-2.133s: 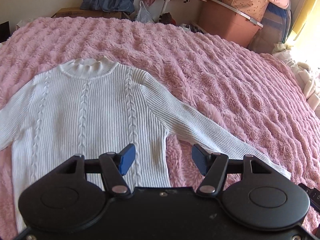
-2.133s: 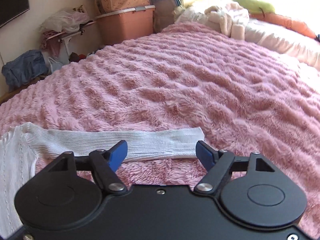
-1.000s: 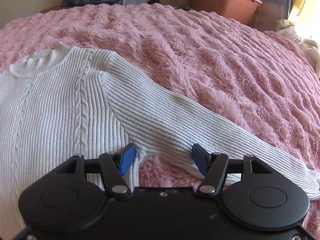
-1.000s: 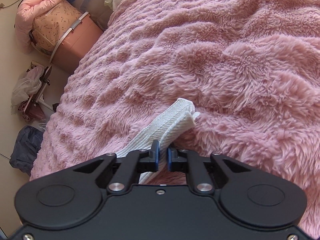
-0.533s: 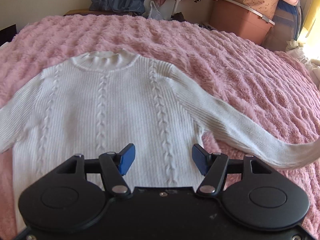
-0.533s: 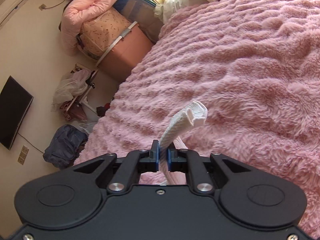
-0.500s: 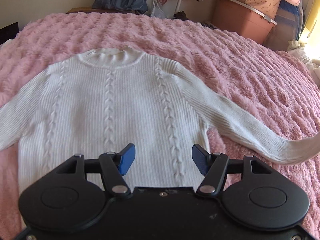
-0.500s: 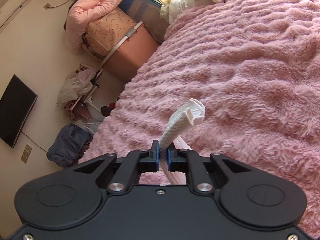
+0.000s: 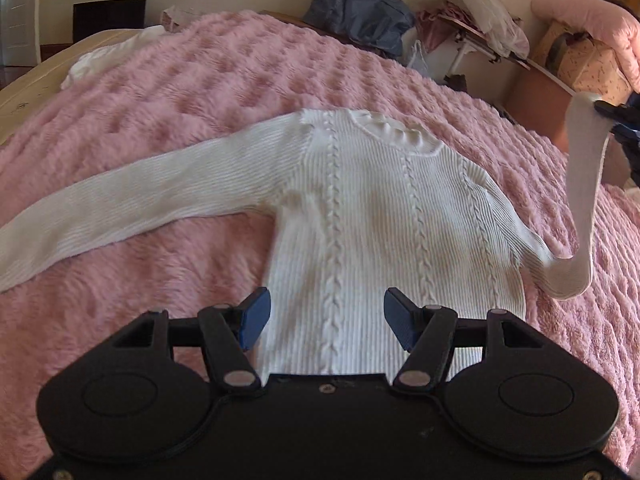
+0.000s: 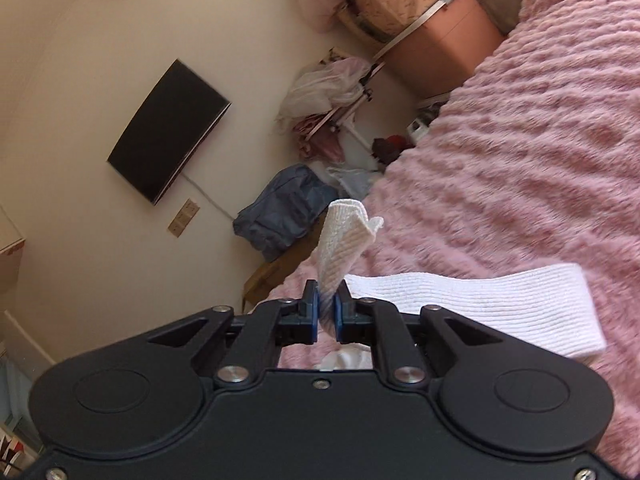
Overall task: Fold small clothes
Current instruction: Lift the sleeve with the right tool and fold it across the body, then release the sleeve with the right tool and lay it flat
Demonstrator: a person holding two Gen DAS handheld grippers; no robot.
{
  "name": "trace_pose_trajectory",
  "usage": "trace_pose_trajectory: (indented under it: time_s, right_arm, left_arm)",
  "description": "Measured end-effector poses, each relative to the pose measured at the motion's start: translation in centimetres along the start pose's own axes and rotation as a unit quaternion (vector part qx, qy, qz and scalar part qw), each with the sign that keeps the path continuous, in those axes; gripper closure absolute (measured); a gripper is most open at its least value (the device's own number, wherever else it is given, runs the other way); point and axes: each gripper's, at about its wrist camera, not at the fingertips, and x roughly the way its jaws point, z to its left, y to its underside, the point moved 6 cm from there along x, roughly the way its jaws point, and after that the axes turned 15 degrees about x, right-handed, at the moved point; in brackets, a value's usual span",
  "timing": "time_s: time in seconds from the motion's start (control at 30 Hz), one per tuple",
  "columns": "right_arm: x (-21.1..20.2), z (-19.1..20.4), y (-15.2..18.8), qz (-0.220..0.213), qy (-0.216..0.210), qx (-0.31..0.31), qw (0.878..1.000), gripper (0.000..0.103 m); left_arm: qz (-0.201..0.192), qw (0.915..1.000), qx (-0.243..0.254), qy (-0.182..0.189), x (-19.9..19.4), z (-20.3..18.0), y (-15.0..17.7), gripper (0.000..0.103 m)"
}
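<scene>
One white ribbed sweater point(image 9: 384, 216) lies face up on the pink fleece blanket point(image 9: 192, 80), its collar toward 12 o'clock in the left wrist view and its hem toward 6 o'clock, under the left gripper point(image 9: 326, 316). That gripper hovers over the lower body of the garment with its jaws set wide apart and nothing between them. At 9 o'clock one sleeve point(image 9: 120, 208) stretches flat across the blanket; at 3 o'clock the other sleeve point(image 9: 580, 200) rises off the bed in a hanging loop. Its cuff point(image 10: 344, 236) is pinched between the closed pads of the right gripper point(image 10: 326, 316), the cuff end standing clear above the fingertips.

Handling, as judged: the knit is light, soft and fully limp, so it drapes from any single hold and carries no shape of its own. Ribbing stretches readily, so a hard pull would likely drag the body across the fleece, which seems to grip rather than slide. Nothing here is fragile. Good holds are the doubled edges, namely cuff, hem corner, shoulder seam and collar band, where the fabric is thickest. A further white garment point(image 9: 108, 56) lies at 10 o'clock, well apart
</scene>
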Motion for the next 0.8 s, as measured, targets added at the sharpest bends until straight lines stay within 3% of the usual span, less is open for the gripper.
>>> trace_pose_trajectory:
  time_s: [0.17,0.3,0.4,0.57,0.63,0.67,0.7,0.77,0.8]
  right_arm:
    - [5.9,3.2,8.8,0.075,-0.029,-0.043,0.996,0.094]
    - [9.6,3.2,15.8,0.131,-0.017,-0.082,0.988,0.094]
    - [11.6,2.7,20.2,0.171,-0.006,-0.107,0.979,0.094]
    - [13.4,1.5,25.8,0.216,0.015,-0.174,0.961,0.093]
    - [14.0,0.5,27.0,0.232,0.025,-0.183,0.955,0.088]
    - [14.2,0.1,27.3,0.245,0.027,-0.183,0.952,0.08]
    - [14.3,-0.4,27.6,0.261,0.029,-0.177,0.948,0.062]
    - [13.7,-0.9,27.0,0.267,0.024,-0.161,0.95,0.04]
    - [13.0,-0.9,26.2,0.263,0.009,-0.155,0.952,0.04]
  left_arm:
    - [-0.018,0.9986,-0.045,-0.022,-2.6,5.3,1.0,0.037]
    - [-0.024,0.9969,-0.055,-0.049,-3.4,8.2,1.7,0.037]
    - [-0.024,0.9955,-0.077,-0.049,-3.7,10.0,2.5,0.037]
    - [-0.024,0.9939,-0.09,-0.06,-3.3,11.2,2.8,0.037]
    - [-0.025,0.9935,-0.093,-0.062,-2.9,11.4,2.5,0.037]
    - [-0.028,0.9933,-0.093,-0.062,-2.8,11.5,2.3,0.037]
    - [-0.03,0.9931,-0.093,-0.064,-2.7,11.5,1.9,0.037]
    - [-0.038,0.9935,-0.089,-0.06,-1.9,11.0,0.8,0.037]
    - [-0.042,0.9936,-0.088,-0.057,-1.5,10.9,0.2,0.037]
